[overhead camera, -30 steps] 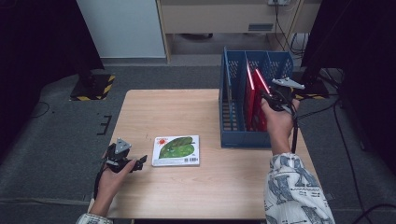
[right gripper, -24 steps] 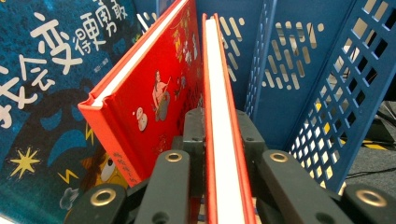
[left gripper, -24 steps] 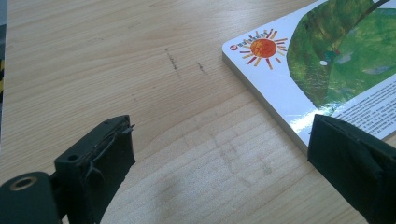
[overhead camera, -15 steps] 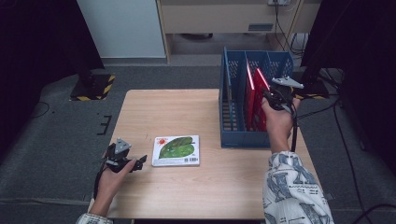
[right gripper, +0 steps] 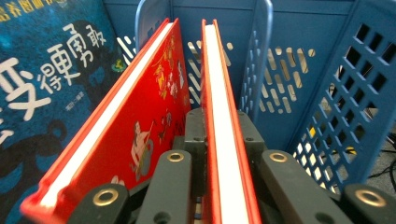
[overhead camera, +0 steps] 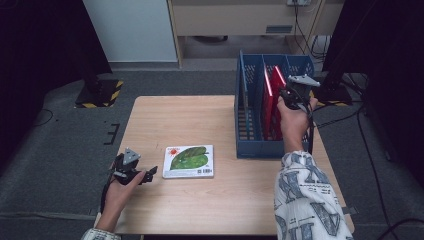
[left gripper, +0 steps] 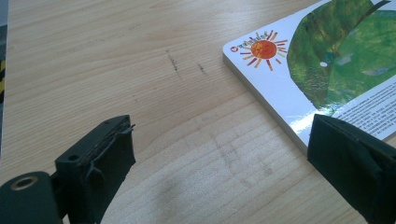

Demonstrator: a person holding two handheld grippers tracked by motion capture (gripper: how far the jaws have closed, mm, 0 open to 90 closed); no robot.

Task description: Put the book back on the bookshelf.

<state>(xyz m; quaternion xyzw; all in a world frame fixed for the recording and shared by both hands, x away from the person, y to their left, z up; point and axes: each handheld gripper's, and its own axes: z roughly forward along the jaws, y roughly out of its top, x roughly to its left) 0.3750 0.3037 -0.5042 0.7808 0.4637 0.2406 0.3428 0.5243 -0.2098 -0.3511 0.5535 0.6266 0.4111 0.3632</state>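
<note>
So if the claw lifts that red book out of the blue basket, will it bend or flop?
Probably not: the red book looks hard-covered and stands straight in the right claw. Its glossy cover might slip.

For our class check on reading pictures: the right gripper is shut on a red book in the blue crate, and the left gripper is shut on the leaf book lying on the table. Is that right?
Not quite. The left gripper is open: in the left gripper view its jaws stand wide apart, with only the leaf book corner near one. The right gripper is indeed shut on a red book in the blue crate.
</note>
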